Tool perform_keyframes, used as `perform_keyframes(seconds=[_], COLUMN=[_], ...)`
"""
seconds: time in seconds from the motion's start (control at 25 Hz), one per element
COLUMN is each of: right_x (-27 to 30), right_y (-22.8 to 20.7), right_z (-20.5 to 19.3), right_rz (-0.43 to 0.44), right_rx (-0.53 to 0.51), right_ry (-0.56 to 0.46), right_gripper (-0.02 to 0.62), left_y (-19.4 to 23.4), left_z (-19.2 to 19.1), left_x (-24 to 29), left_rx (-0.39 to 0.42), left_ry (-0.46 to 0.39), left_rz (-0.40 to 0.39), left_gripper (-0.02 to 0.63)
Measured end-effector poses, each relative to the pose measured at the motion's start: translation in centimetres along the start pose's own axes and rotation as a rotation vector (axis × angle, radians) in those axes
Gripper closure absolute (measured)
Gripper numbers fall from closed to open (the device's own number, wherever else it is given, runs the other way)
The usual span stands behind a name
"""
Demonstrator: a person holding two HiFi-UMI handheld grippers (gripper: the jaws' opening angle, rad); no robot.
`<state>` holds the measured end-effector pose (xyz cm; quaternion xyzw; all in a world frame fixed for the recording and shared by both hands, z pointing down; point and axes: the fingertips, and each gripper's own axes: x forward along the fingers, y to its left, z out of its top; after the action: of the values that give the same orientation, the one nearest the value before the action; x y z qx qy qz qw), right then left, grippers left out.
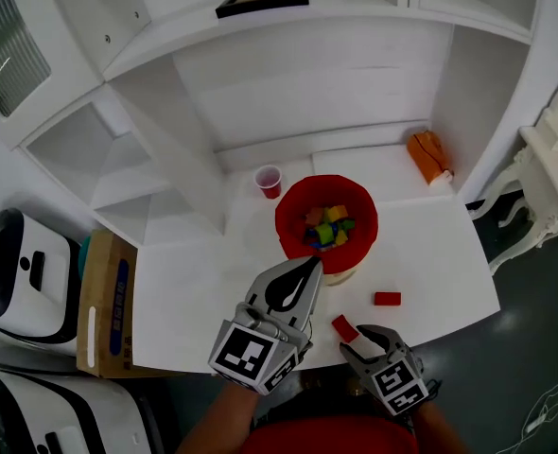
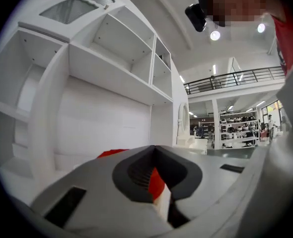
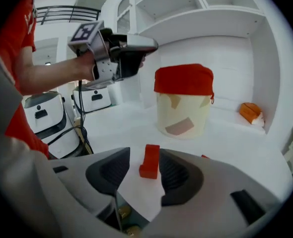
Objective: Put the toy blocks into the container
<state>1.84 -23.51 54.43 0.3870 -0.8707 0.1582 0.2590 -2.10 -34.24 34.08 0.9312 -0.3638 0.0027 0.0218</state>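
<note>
Small red plastic block (image 3: 149,161) stands on end between open right gripper (image 1: 366,340) jaws (untouched); left gripper (image 1: 309,268) jaws closed, empty.

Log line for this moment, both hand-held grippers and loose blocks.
left hand-held gripper: shut, near bucket | right hand-held gripper: open around red block | second red block: on table

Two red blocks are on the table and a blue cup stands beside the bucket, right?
Not quite. The cup beside the bucket is red, not blue, as the head view shows. The two red blocks do lie on the table.
</note>
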Motion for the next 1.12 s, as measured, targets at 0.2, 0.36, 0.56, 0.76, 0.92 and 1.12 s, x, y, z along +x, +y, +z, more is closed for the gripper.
perform_keyframes(seconds=[0.2, 0.36, 0.56, 0.76, 0.92, 1.12], right_x=[2.2, 3.1, 0.5, -6.0, -7.3, -4.5], right_y=[-0.4, -0.3, -0.1, -2.7, -5.1, -7.5], right_z=[-3.1, -3.8, -0.1, 10.4, 17.9, 22.7], right_rz=[-0.033, -0.026, 0.038, -0.002, -0.025, -0.053], right_rx=[-0.045, -0.067, 0.088, 0.134, 0.074, 0.033], right_ry=[0.113, 0.146, -0.070, -0.369, -0.466, -0.462], right_gripper=[0.387, 0.428, 0.430, 0.428, 0.428, 0.426], left_y=[-1.0, -0.6, 0.2, 0.9, 0.2, -1.6], left_z=[-3.6, -4.5, -4.2, -4.3, -4.6, -4.8], left_x=[-1.8, -2.7, -3.4, -3.5, -3.0, -2.6], left_rx=[-0.025, -0.034, -0.035, -0.056, -0.065, -0.088], left_ry=[0.077, 0.099, 0.087, 0.068, 0.069, 0.113], left_rz=[0.011, 0.032, 0.056, 0.068, 0.035, -0.038], left_gripper=[0.586, 0.586, 0.586, 0.586, 0.586, 0.585])
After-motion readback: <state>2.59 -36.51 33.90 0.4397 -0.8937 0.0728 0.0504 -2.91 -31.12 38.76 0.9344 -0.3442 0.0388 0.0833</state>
